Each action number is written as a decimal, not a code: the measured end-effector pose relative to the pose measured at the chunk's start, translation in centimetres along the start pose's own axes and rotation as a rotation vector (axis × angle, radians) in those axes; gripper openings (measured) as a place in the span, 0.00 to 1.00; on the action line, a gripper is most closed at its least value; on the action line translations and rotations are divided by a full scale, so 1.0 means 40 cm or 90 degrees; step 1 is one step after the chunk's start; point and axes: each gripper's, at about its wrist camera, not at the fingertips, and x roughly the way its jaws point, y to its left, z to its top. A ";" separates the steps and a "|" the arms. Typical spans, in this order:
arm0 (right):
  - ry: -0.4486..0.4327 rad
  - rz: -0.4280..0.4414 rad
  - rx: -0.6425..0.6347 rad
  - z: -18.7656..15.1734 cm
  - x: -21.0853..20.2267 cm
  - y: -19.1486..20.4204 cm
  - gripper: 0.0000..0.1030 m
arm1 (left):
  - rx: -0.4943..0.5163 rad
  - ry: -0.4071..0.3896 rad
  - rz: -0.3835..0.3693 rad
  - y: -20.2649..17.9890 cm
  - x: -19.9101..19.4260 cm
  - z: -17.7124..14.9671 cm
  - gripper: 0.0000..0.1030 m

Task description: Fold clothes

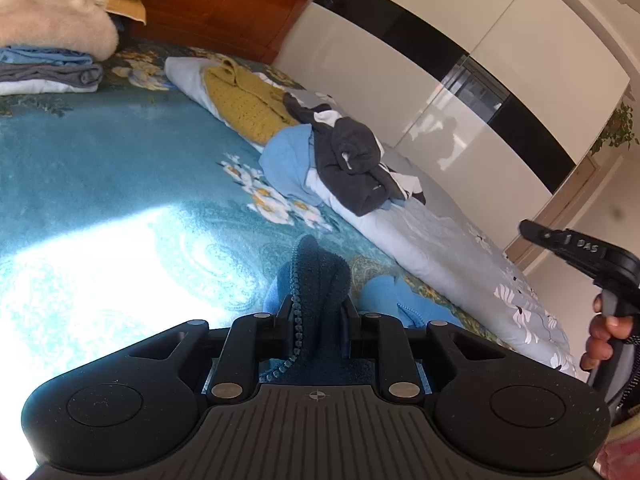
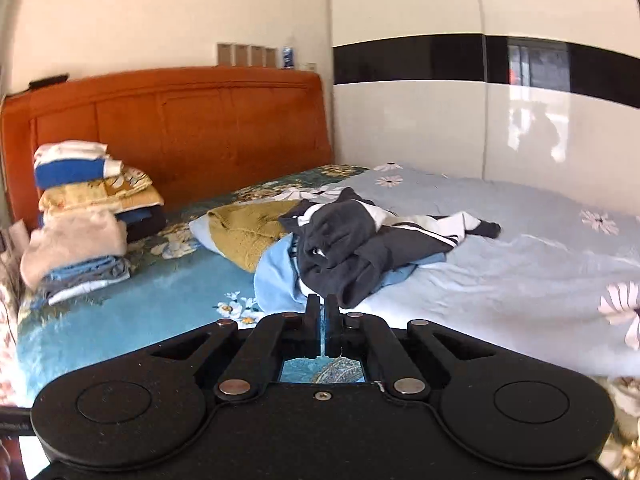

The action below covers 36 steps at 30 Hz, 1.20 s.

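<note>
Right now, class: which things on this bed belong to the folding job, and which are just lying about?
Job:
fleece, clamped in left gripper
right gripper, shut
unfolded heap
yellow knit
folded stack

Lying about:
headboard
wardrobe
blue bedspread
grey quilt

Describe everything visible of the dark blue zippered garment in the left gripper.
The dark blue garment looks like thick fleece with a nubby pile. A matching plastic zipper runs along its edge down toward the camera. It bunches into a rounded fold between the left gripper fingers, which are shut on it. A lighter blue part shows beside it over the teal floral bedspread.
</note>
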 end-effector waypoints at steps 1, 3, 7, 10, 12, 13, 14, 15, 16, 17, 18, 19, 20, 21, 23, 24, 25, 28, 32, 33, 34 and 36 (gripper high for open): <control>0.021 -0.004 -0.014 -0.007 0.021 0.012 0.04 | 0.004 0.010 0.002 0.002 -0.003 -0.007 0.17; 0.065 -0.015 -0.040 -0.034 0.062 0.033 0.13 | 0.003 0.029 0.004 0.014 -0.008 -0.026 0.19; 0.154 -0.046 -0.071 -0.143 0.136 0.054 0.28 | -0.002 0.057 0.011 0.040 -0.012 -0.044 0.26; 0.185 -0.082 -0.105 -0.197 0.171 0.048 0.36 | -0.002 0.035 0.010 0.051 -0.027 -0.010 0.33; 0.198 -0.111 -0.130 -0.225 0.187 0.047 0.44 | 0.030 0.009 0.023 0.041 -0.029 0.028 0.40; 0.208 -0.124 -0.140 -0.235 0.198 0.043 0.44 | 0.049 -0.001 0.029 0.034 -0.024 0.047 0.42; 0.217 -0.131 -0.148 -0.242 0.209 0.039 0.44 | 0.063 -0.002 0.034 0.027 -0.013 0.068 0.45; 0.226 -0.136 -0.154 -0.248 0.219 0.035 0.44 | 0.074 0.004 0.038 0.020 0.002 0.089 0.49; 0.235 -0.140 -0.160 -0.254 0.229 0.032 0.44 | 0.085 0.015 0.042 0.013 0.023 0.109 0.53; 0.242 -0.144 -0.164 -0.260 0.239 0.028 0.44 | 0.100 0.029 0.044 0.004 0.049 0.125 0.56; 0.248 -0.150 -0.165 -0.265 0.250 0.024 0.44 | 0.119 0.042 0.046 -0.007 0.077 0.140 0.56; 0.255 -0.158 -0.167 -0.271 0.260 0.021 0.44 | 0.132 0.062 0.048 -0.017 0.107 0.150 0.60; 0.258 -0.169 -0.168 -0.276 0.267 0.015 0.44 | 0.140 0.087 0.051 -0.027 0.139 0.156 0.69; 0.261 -0.182 -0.170 -0.281 0.272 0.009 0.44 | 0.149 0.112 0.053 -0.036 0.171 0.163 0.70; 0.265 -0.209 -0.173 -0.290 0.282 -0.004 0.42 | 0.171 0.155 0.054 -0.049 0.241 0.155 0.70; 0.267 -0.222 -0.174 -0.295 0.287 -0.010 0.39 | 0.182 0.172 0.054 -0.054 0.271 0.148 0.67; 0.266 -0.235 -0.171 -0.300 0.290 -0.023 0.39 | 0.186 0.195 0.056 -0.055 0.300 0.136 0.65; 0.265 -0.260 -0.146 -0.306 0.284 -0.063 0.37 | 0.180 0.276 0.064 -0.047 0.382 0.090 0.62; 0.268 -0.268 -0.121 -0.313 0.277 -0.103 0.23 | 0.136 0.316 0.069 -0.018 0.422 0.042 0.62; 0.272 -0.265 -0.116 -0.316 0.278 -0.109 0.23 | 0.128 0.306 0.070 -0.014 0.418 0.036 0.55; 0.274 -0.256 -0.108 -0.319 0.279 -0.111 0.22 | 0.122 0.296 0.073 -0.011 0.413 0.033 0.48; 0.277 -0.233 -0.090 -0.324 0.283 -0.111 0.16 | 0.107 0.269 0.070 -0.007 0.393 0.033 0.27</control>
